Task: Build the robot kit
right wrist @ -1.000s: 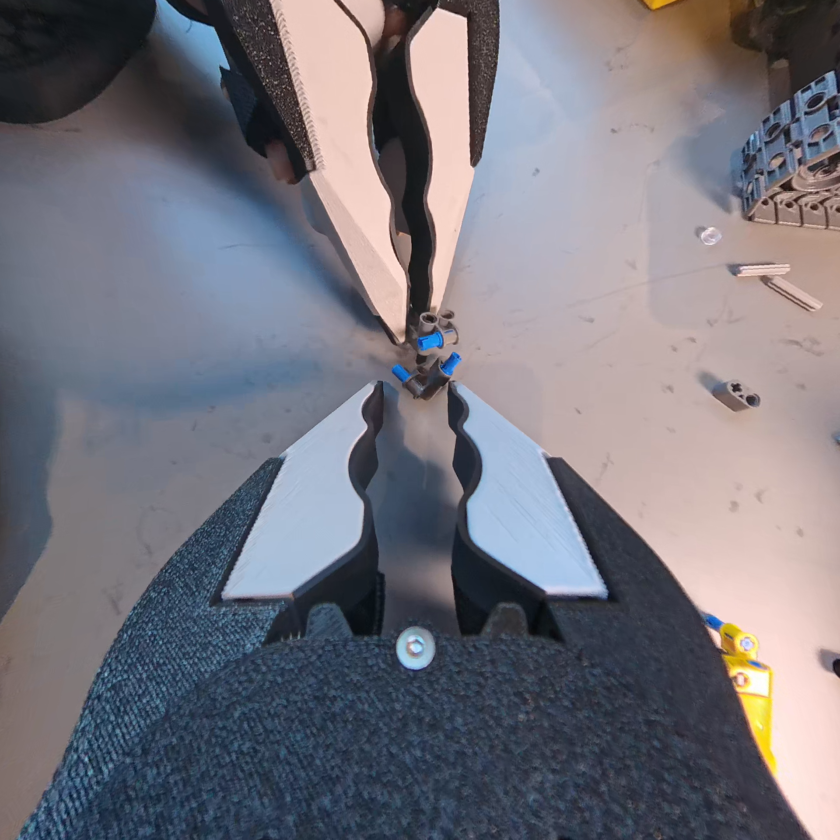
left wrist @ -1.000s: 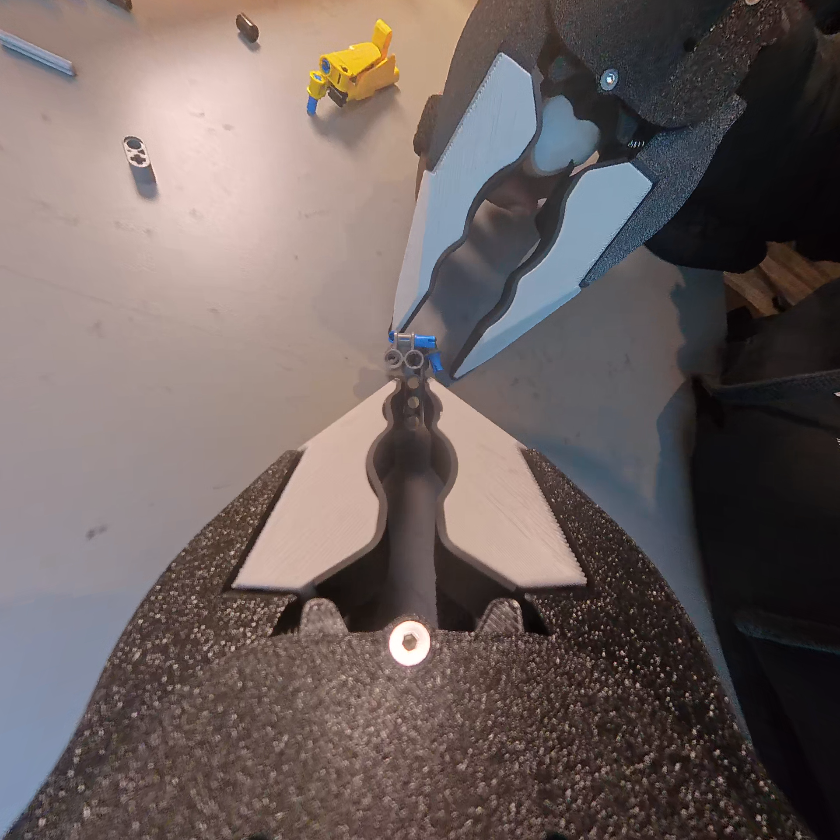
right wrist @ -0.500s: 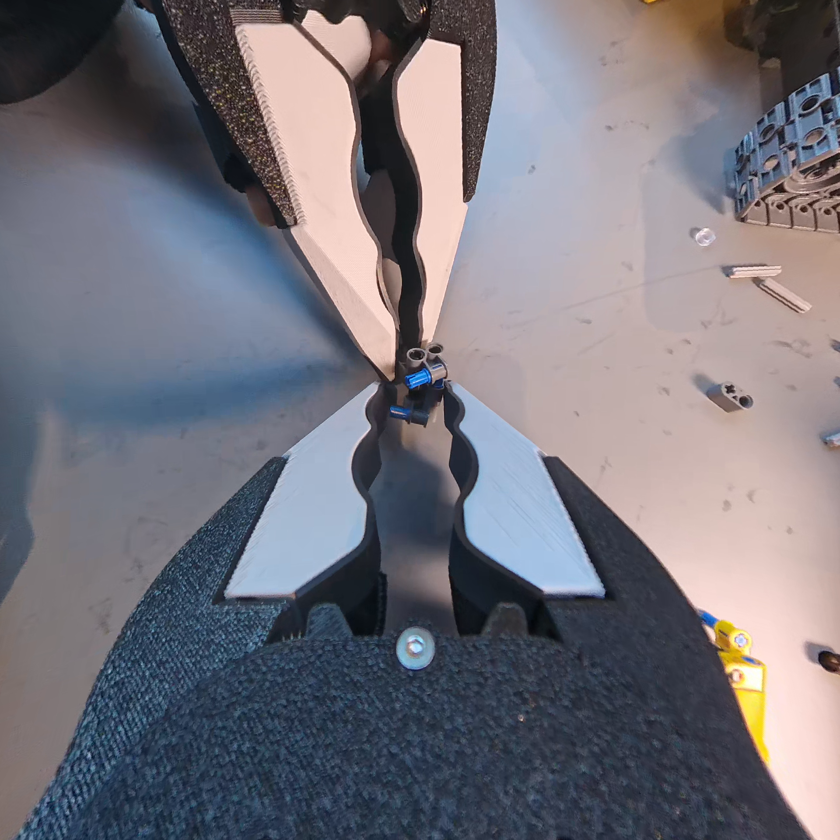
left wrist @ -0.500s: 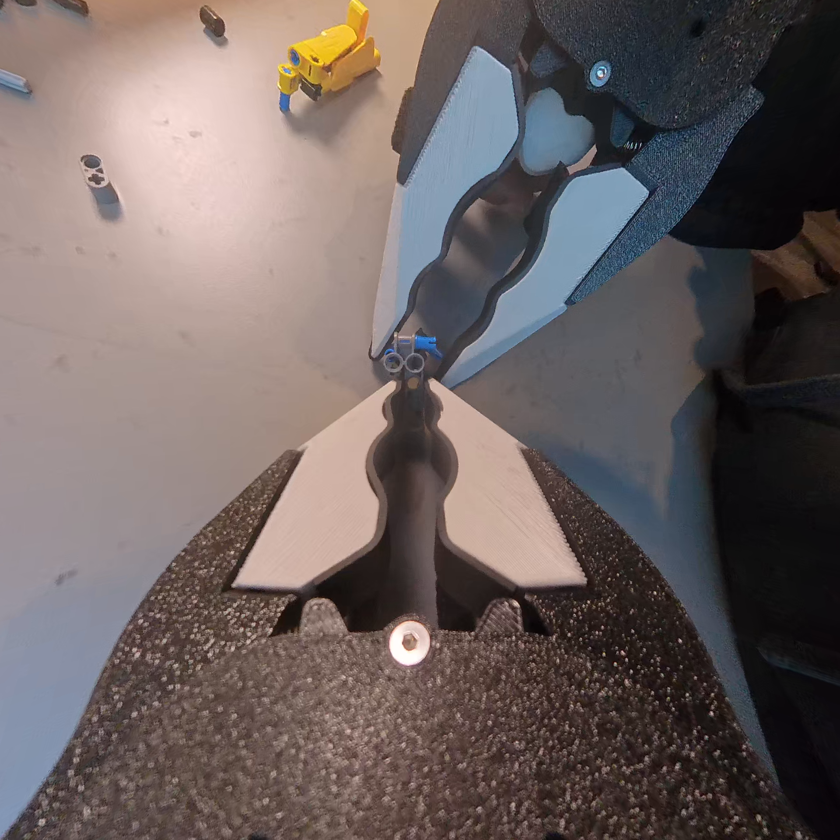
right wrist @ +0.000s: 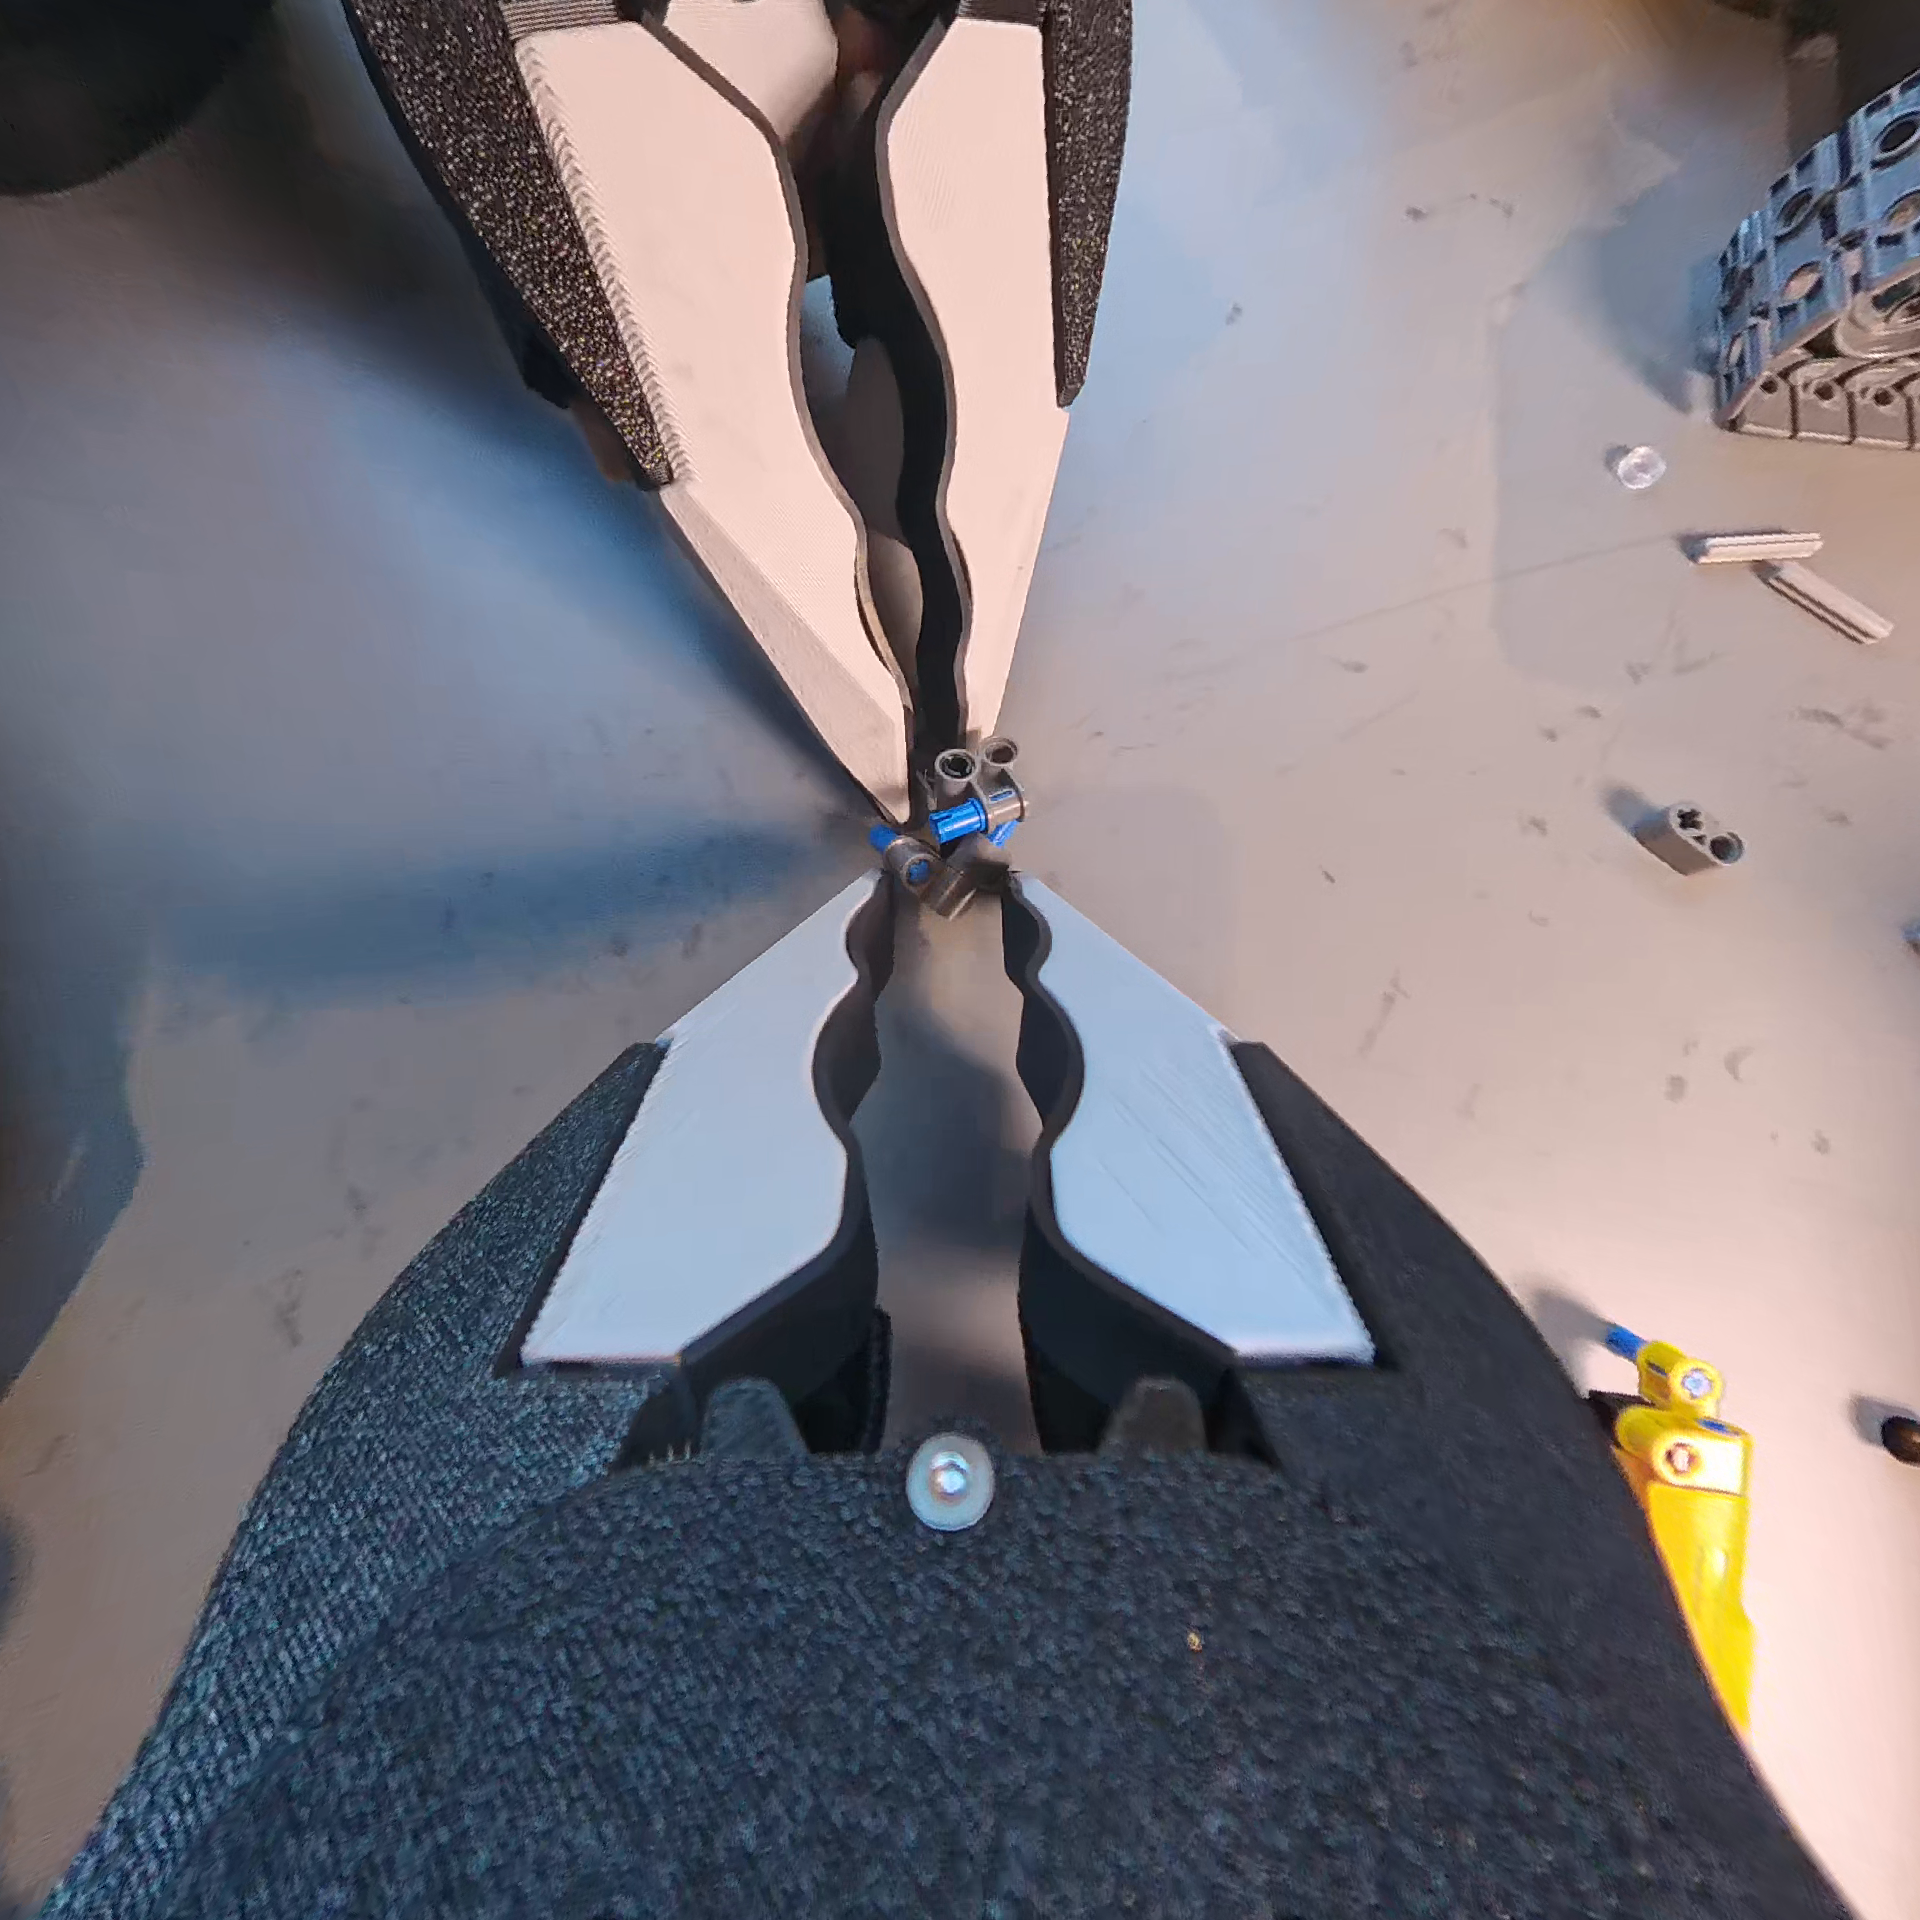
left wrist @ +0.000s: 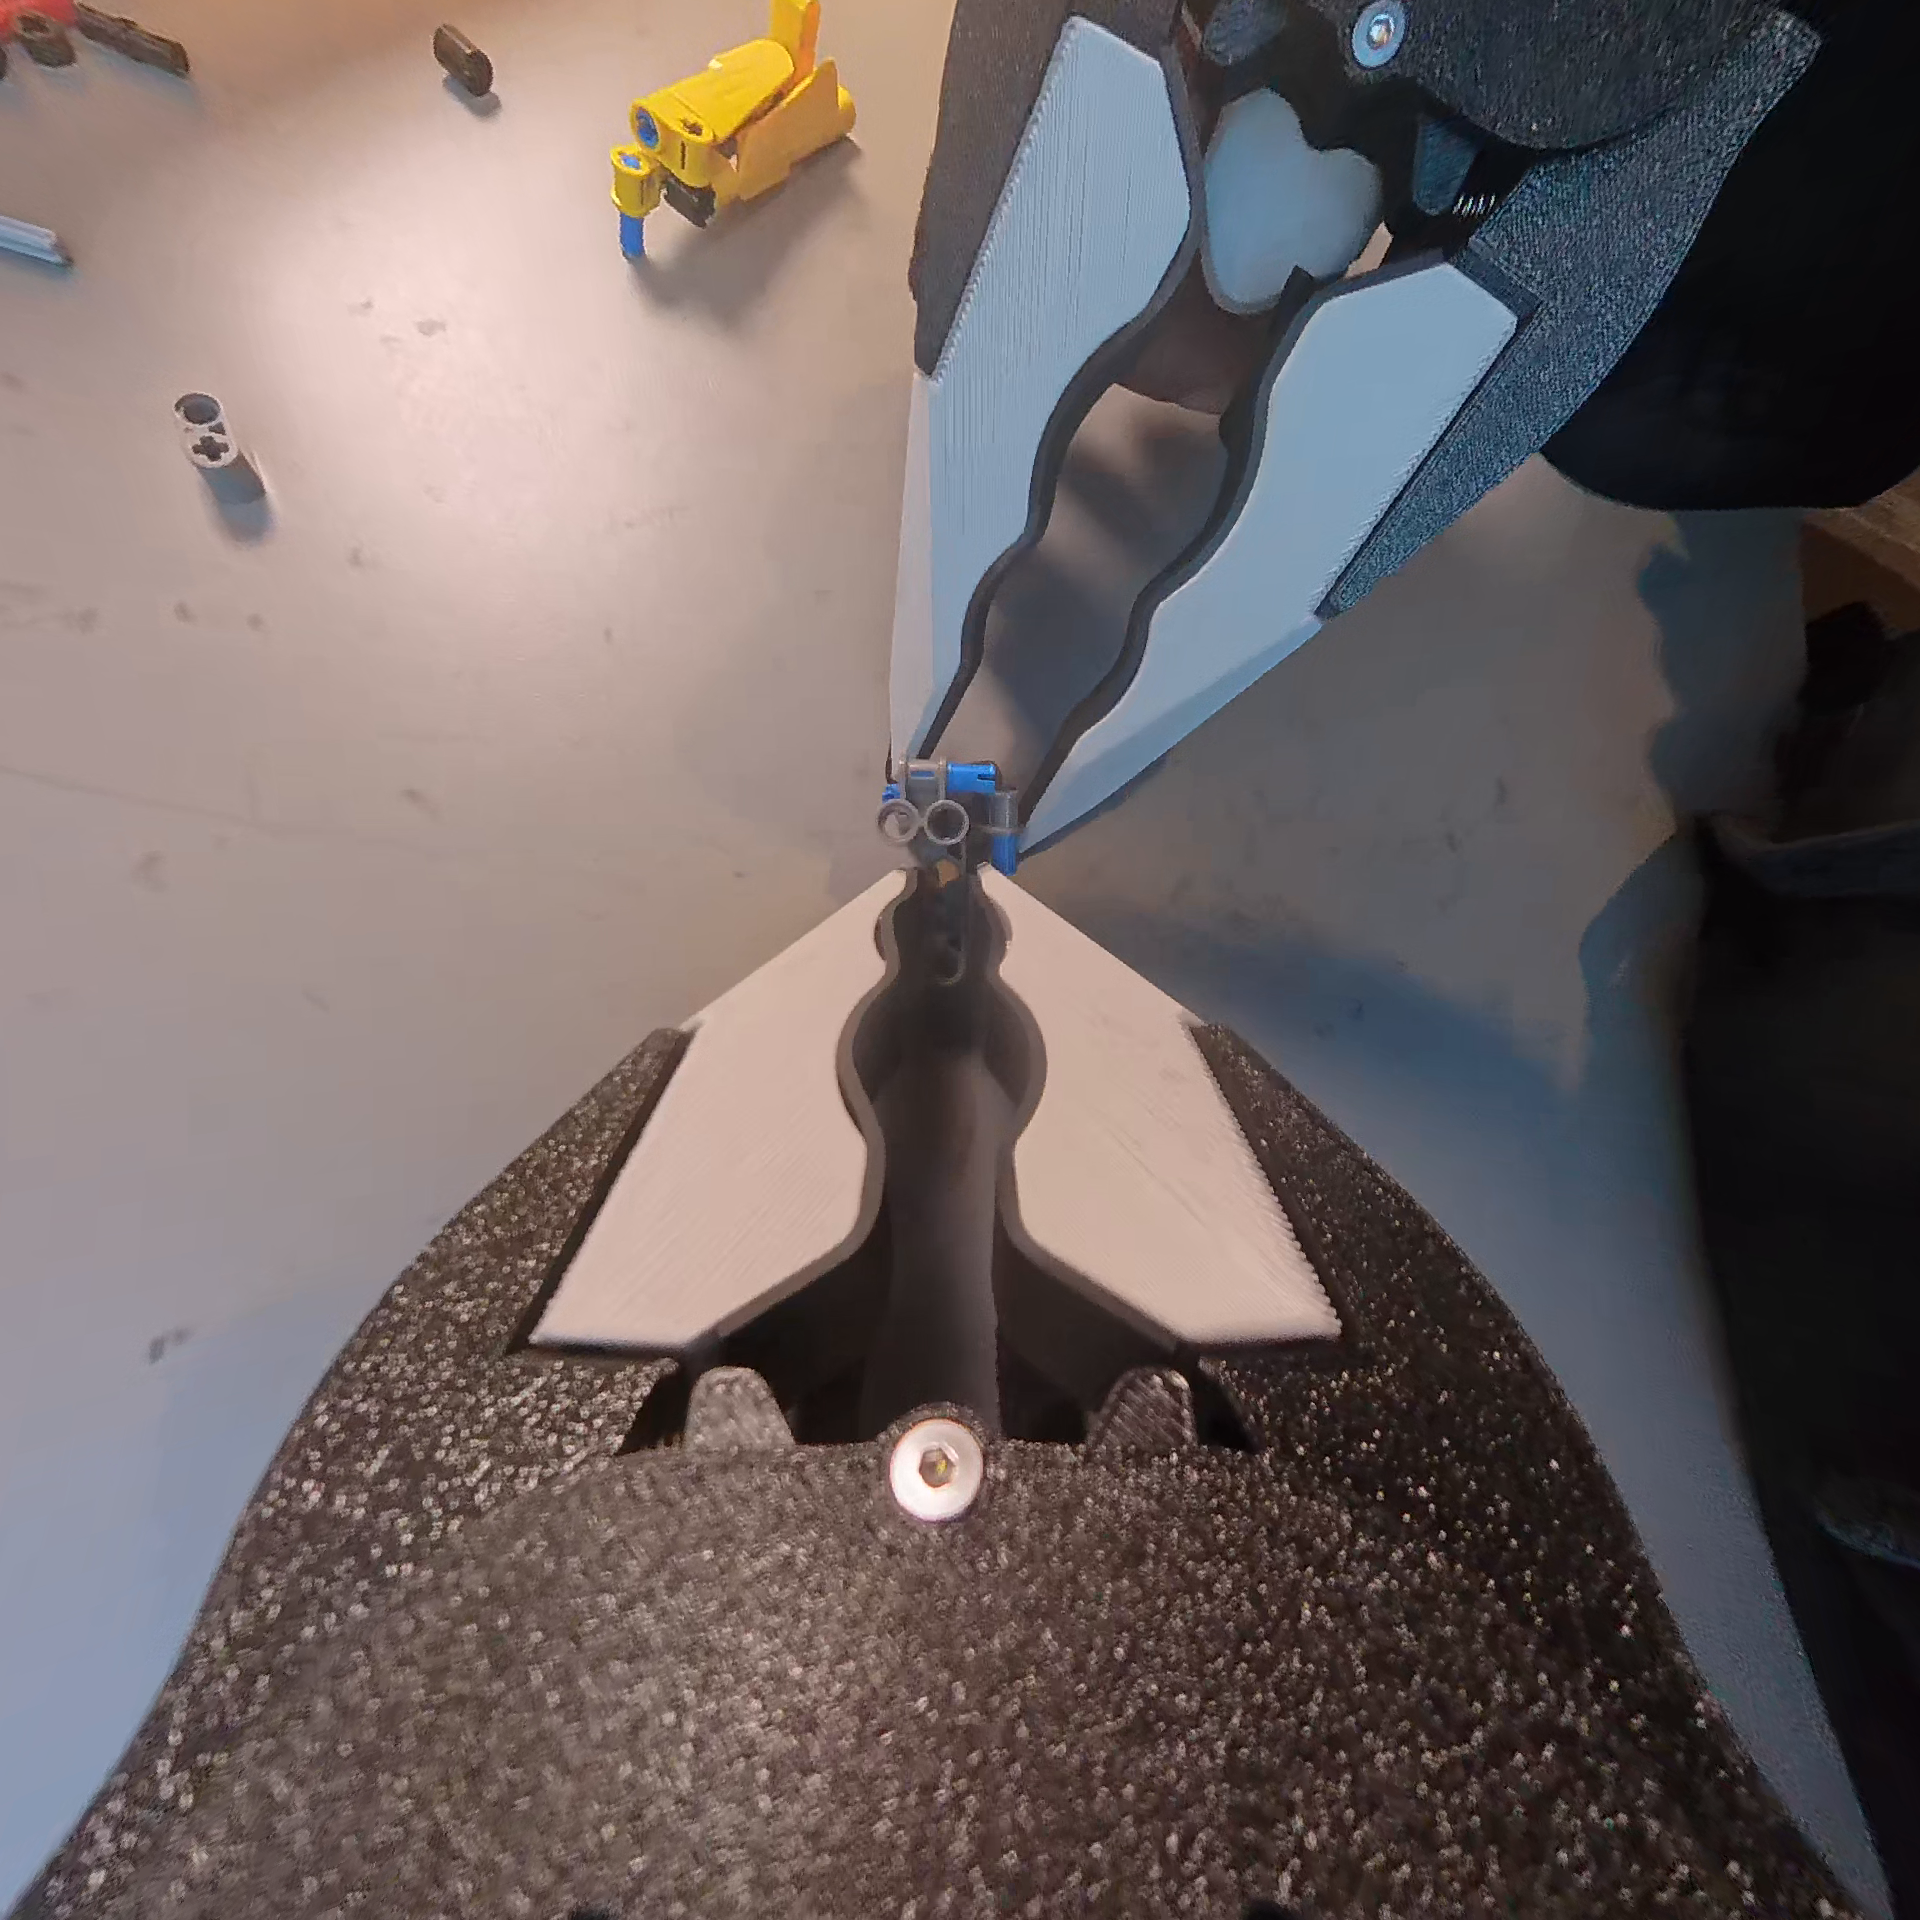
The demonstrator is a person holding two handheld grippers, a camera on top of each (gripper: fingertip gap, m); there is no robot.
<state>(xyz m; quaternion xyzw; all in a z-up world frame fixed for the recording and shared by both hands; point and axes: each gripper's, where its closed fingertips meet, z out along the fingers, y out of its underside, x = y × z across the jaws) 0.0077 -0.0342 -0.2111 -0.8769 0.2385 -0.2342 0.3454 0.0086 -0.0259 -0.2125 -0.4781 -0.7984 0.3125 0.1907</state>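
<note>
grey scuffed tabletop point(left wrist: 416, 727) fills both views. left gripper point(left wrist: 948, 883) has its jaws clenched on a small grey and blue connector assembly point(left wrist: 940, 821). right gripper point(right wrist: 945, 883), fingers parted, reaches in from 1 o'clock, tips flanking that assembly. yellow block piece point(left wrist: 727, 125) at 11 o'clock, grey pin connector point(left wrist: 213, 442) at 10 o'clock

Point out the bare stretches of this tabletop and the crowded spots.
Bare: the wide stretch left of the left gripper, below the grey connector and yellow assembly; also the stretch left of the right gripper. Crowded: the middle, where both grippers meet at the small grey-and-blue pieces, and the side with the track links, grey axles and short grey beam.
</note>
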